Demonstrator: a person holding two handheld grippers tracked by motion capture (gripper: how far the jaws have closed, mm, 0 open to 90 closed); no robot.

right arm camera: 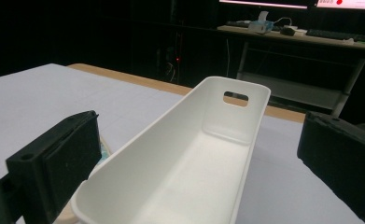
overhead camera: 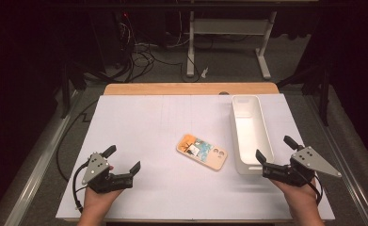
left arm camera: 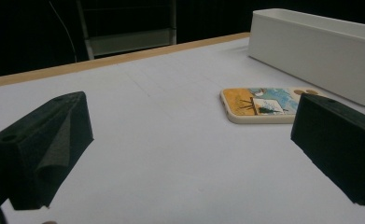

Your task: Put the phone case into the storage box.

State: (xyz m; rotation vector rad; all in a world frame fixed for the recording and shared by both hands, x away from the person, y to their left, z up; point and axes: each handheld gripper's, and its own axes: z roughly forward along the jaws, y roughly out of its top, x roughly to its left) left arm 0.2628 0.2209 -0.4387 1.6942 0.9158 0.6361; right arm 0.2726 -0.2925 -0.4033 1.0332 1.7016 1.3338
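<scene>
Your left tool [overhead camera: 123, 159] sits low over the near left part of the white-covered tabletop [overhead camera: 144, 122], its black jaws spread wide and holding nothing. The flat, cream-edged phone case with the orange and blue printed picture [overhead camera: 203, 151] lies well apart from it, toward the middle of the tabletop and face up, so the left gripper view looks straight across the bare surface at it [left arm camera: 264, 105]. That placement probably suits a low, sideways approach, since the case is thin and offers only its edges to grip.

Your right tool [overhead camera: 273, 153] is also spread and empty, and it rests at the near end of the long white rectangular plastic bin [overhead camera: 247, 101], with one jaw just beside the bin's near corner. In the right gripper view, the jaws frame the bin's open, empty inside [right arm camera: 194, 172] lengthwise, up to the handle slot in the far wall. The case lies just beside the bin's left wall, without touching it, so it looks like a short carry if the case is meant for the bin.
</scene>
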